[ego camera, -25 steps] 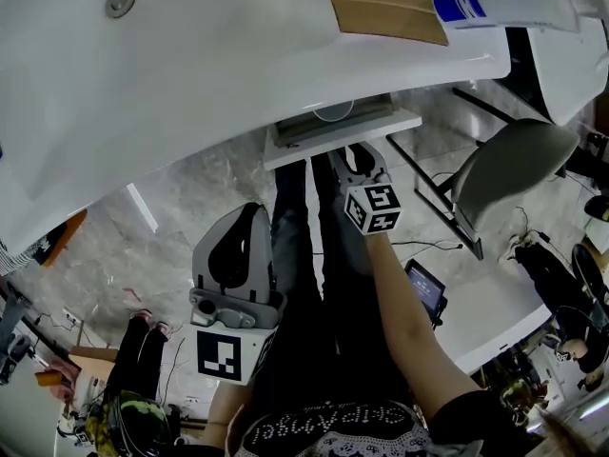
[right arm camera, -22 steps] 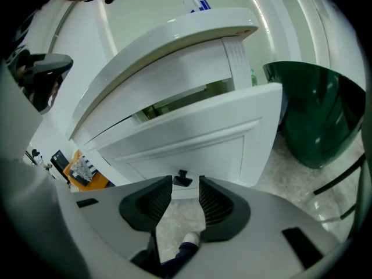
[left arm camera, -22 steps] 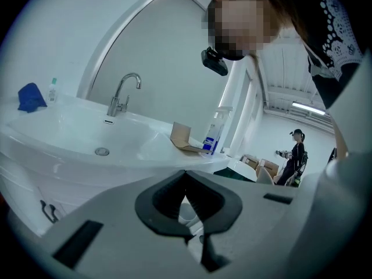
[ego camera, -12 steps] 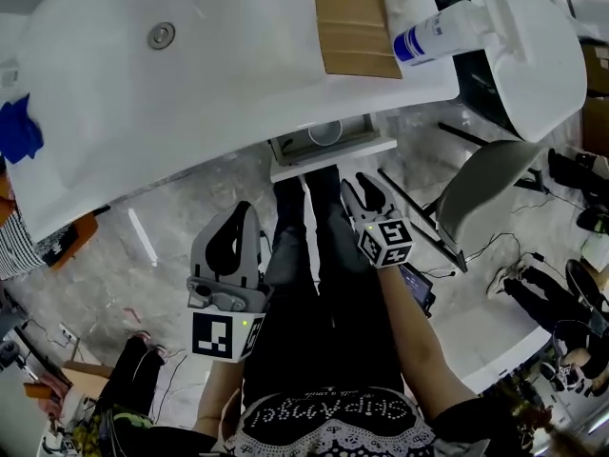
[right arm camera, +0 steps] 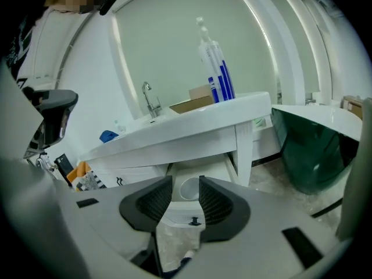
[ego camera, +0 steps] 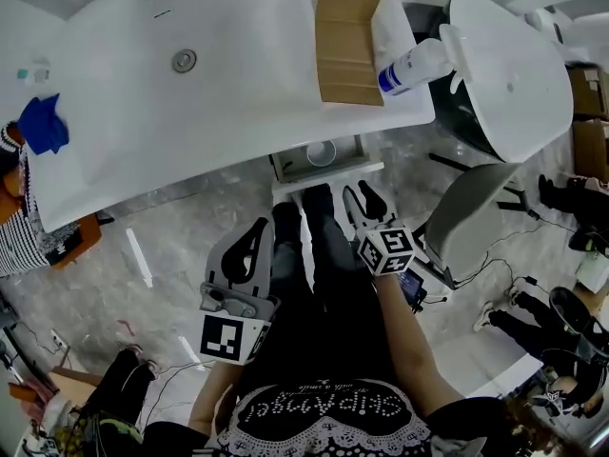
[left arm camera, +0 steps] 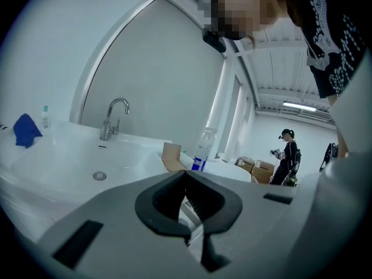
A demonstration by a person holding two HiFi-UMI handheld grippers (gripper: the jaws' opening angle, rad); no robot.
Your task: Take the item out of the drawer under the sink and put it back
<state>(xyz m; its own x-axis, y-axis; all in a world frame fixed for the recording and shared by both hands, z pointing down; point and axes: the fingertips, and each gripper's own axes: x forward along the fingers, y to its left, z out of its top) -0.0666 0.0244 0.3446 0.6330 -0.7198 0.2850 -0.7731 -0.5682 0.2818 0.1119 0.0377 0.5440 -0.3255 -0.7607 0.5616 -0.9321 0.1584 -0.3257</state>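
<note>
Bowl (ego camera: 321, 152) in drawer (ego camera: 329, 172); right gripper (ego camera: 361, 196) parted; left gripper (ego camera: 258, 227) closed.

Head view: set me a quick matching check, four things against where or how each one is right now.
Things:
1. cloth
2. box
3. bowl
4. right tongs

Places or states:
A. in the open drawer
B. open, holding nothing
C. at the counter's left end
D. on the counter beside the bottle

Pairs: 1-C; 2-D; 3-A; 4-B
</note>
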